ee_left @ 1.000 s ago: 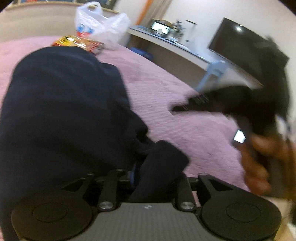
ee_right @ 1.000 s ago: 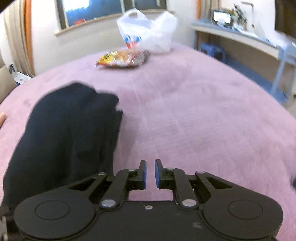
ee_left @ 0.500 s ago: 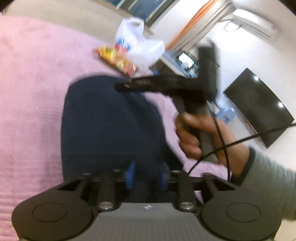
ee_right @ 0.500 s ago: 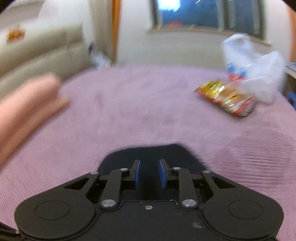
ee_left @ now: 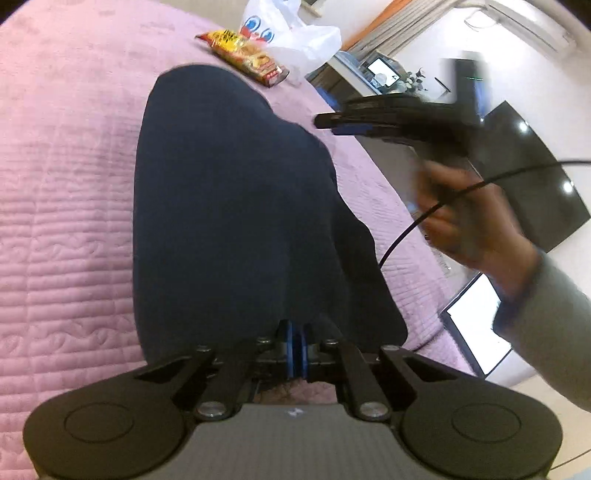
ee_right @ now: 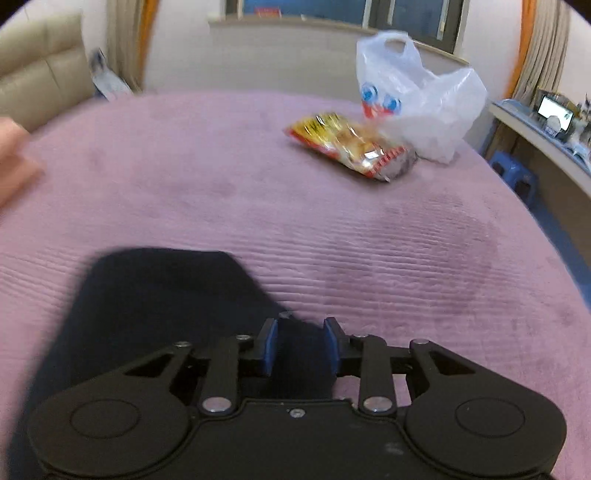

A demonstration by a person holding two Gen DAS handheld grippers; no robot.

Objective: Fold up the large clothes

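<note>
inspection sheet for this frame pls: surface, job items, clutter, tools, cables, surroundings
Surface: pink quilted bedspread.
Job's things: dark garment lying folded on it.
Clutter: snack packet beside white plastic bag, far side.
Tools: left tool just closed, pads nearly together at the garment's near edge; right tool just opened, garment between pads, no squeeze.
Cables: black cable by the right hand.
Surroundings: TV, desk, window.

Left gripper (ee_left: 296, 345) jaws closed — right gripper (ee_right: 299, 345) jaws just opening.

Matt dark cloth garment (ee_left: 229, 206) on ribbed, quilted pink bedspread (ee_left: 66, 192)
</note>
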